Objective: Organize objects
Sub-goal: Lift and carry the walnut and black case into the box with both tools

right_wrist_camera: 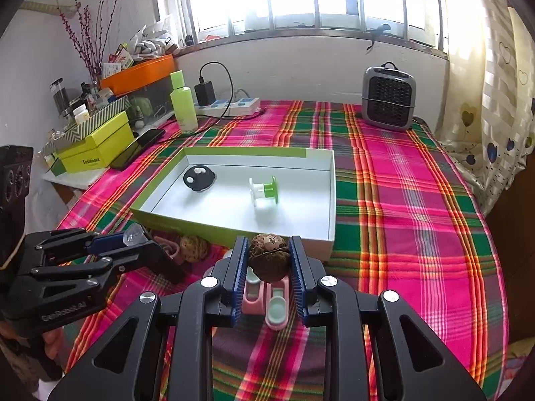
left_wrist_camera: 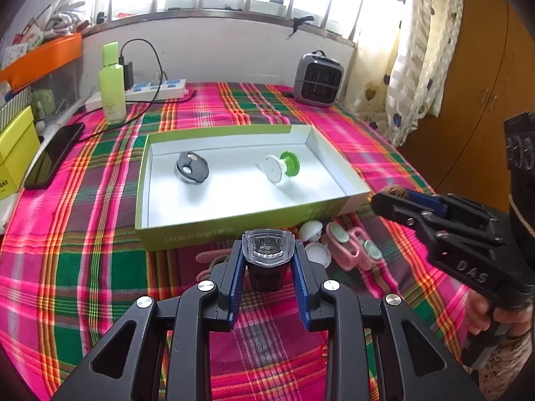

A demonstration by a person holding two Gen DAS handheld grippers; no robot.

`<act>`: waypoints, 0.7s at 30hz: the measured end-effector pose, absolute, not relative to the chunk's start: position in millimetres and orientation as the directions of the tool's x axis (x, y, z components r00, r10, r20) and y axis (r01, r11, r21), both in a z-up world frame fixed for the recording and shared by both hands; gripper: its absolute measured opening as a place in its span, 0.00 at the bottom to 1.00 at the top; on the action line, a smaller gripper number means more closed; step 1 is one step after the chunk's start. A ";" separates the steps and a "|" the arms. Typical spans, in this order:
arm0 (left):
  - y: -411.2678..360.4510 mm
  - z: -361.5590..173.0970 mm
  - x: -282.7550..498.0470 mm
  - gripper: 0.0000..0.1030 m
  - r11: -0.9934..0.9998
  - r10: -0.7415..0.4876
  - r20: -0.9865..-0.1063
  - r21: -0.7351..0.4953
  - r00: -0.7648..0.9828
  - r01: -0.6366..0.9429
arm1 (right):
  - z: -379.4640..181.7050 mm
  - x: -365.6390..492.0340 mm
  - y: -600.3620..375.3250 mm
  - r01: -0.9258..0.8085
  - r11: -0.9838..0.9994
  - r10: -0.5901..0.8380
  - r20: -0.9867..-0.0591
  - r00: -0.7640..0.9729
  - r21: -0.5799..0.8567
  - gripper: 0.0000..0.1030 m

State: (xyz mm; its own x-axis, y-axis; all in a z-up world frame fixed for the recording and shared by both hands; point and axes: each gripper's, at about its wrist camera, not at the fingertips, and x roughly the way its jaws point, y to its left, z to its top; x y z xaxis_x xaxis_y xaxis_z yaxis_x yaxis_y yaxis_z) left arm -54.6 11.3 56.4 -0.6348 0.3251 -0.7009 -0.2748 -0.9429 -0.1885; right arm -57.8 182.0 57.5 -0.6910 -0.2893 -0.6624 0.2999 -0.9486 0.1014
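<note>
Now both loaded: left gripper point(left_wrist_camera: 267, 260) clamps a bike light point(left_wrist_camera: 267, 250), right gripper point(right_wrist_camera: 269, 262) pinches a walnut point(right_wrist_camera: 269, 257) (carry stage), next lift over the tray point(left_wrist_camera: 234, 225) wall.

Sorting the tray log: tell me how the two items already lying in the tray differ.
The black round lid is dark and flat; the green-and-white spool is bright and taller, with two discs on a core. The lid sits on the left of the tray, the spool right of centre. The lid lies face up, the spool tipped over. Both rest loose on the white floor.

Spool point(left_wrist_camera: 281, 167) right of disc point(left_wrist_camera: 192, 167) in box point(left_wrist_camera: 234, 224)
</note>
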 end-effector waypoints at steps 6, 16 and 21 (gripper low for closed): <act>3.6 70.6 -64.8 0.24 -0.941 0.334 -0.683 -0.205 -0.650 -0.269 | 63.6 -73.9 182.0 0.304 -0.946 -0.298 -0.658 -0.692 0.109 0.25; -6.0 82.7 -98.3 0.24 -0.950 0.310 -0.673 -0.190 -0.671 -0.248 | 65.8 -116.0 181.2 0.300 -0.947 -0.298 -0.674 -0.676 0.118 0.25; -6.8 77.3 -117.5 0.24 -0.952 0.305 -0.689 -0.193 -0.658 -0.239 | 54.3 -141.5 181.0 0.287 -0.952 -0.274 -0.704 -0.655 0.103 0.25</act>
